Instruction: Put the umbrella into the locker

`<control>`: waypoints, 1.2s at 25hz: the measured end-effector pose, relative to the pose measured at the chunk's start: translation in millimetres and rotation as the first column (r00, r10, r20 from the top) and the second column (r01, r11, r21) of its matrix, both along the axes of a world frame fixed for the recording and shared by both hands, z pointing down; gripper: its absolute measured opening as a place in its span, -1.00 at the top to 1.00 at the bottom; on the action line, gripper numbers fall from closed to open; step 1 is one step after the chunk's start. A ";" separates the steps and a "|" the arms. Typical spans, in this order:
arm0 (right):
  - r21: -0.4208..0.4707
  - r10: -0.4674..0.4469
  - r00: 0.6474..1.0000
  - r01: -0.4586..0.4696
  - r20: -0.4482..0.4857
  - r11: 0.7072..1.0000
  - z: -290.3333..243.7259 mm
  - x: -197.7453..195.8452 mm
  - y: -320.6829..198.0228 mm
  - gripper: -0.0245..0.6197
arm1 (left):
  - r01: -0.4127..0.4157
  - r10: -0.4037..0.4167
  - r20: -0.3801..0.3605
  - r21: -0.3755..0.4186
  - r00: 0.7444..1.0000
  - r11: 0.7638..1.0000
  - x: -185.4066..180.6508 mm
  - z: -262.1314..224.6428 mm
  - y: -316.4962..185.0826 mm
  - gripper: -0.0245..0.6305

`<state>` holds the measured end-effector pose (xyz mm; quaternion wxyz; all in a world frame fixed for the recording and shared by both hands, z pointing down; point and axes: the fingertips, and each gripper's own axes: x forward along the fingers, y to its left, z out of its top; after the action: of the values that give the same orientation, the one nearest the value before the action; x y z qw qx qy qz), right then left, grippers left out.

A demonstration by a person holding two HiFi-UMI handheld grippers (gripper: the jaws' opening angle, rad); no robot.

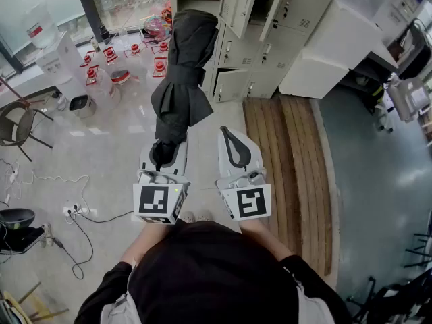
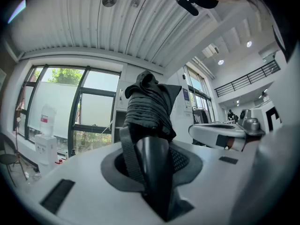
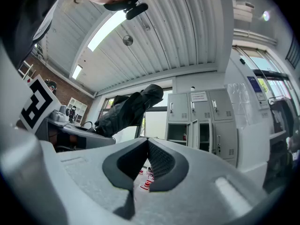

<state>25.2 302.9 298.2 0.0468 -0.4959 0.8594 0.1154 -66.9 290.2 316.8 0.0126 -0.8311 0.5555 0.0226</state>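
Note:
A black folded umbrella [image 1: 182,73] sticks out forward from my left gripper [image 1: 164,152], which is shut on its handle end. In the left gripper view the umbrella [image 2: 147,107] rises from between the jaws of that gripper [image 2: 151,161], its strap hanging beside the handle. The umbrella's tip points toward the grey lockers [image 1: 270,32], where some doors stand open. To the right of the left one, my right gripper [image 1: 227,133] is shut and holds nothing. The right gripper view shows this gripper [image 3: 147,146] with its tips together, the umbrella [image 3: 129,109] off to the left and the lockers [image 3: 201,125] straight ahead.
Wooden planks [image 1: 287,147] lie on the floor at the right, in front of a white cabinet [image 1: 331,52]. Red-capped bottles [image 1: 111,56] and a water dispenser [image 1: 64,56] stand by the window at the left. A chair [image 1: 17,123] and cables [image 1: 74,214] are at the far left.

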 end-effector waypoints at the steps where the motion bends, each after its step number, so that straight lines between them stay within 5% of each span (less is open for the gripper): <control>1: 0.003 -0.003 1.000 0.003 0.000 1.000 -0.4 1.8 -1.1 0.92 | 0.003 -0.003 -0.002 -0.002 1.000 1.000 1.1 0.8 -0.9 0.60; 19: 0.019 -0.027 0.999 0.027 0.018 0.999 3.4 26.1 -40.8 0.92 | 0.021 -0.021 -0.016 -0.022 1.000 1.000 18.8 10.1 -34.4 0.60; 30: 0.005 -0.017 1.000 0.017 0.025 1.000 12.8 1.3 -155.7 0.91 | -0.009 0.008 -0.056 -0.010 0.998 1.000 -7.0 18.0 -145.6 0.60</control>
<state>26.5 147.2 311.0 0.0598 -0.4900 0.8626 0.1105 -73.9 144.6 334.8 -0.0071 -0.8326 0.5522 0.0430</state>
